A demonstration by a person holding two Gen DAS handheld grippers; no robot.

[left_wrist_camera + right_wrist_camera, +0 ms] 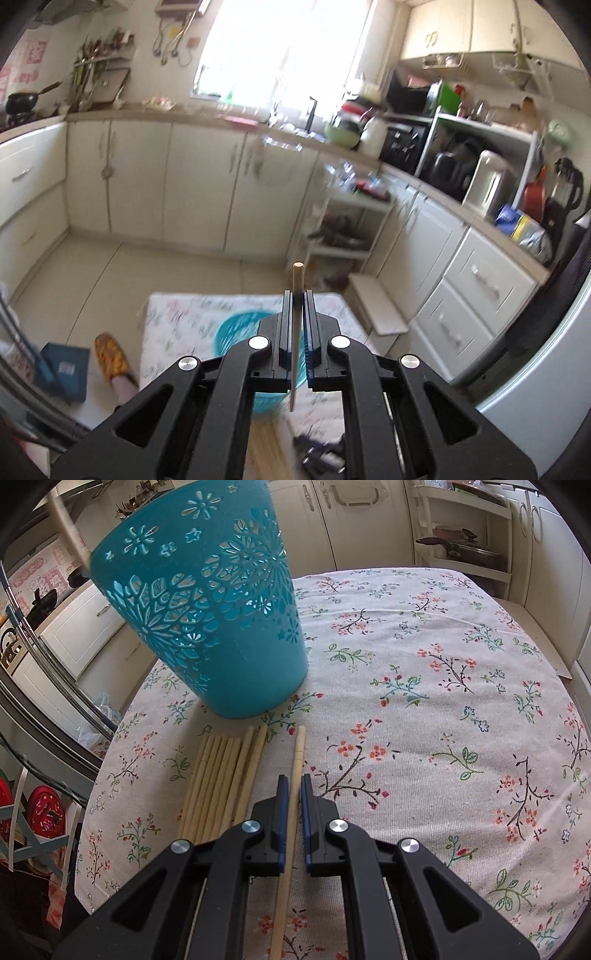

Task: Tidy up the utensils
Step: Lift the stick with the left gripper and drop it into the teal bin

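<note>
Two chopsticks in play: my left gripper (297, 295) pinches one chopstick (296, 280) upright, high above the teal holder (236, 328) for dropping in; my right gripper (291, 781) straddles a single chopstick (295, 768) on the tablecloth (424, 709), jaws narrow, split from the bundle (218, 775) for clean picking.

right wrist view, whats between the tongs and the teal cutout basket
Only the single pale wooden chopstick running forward from the right tongs, then bare floral cloth before the teal cutout basket.
</note>
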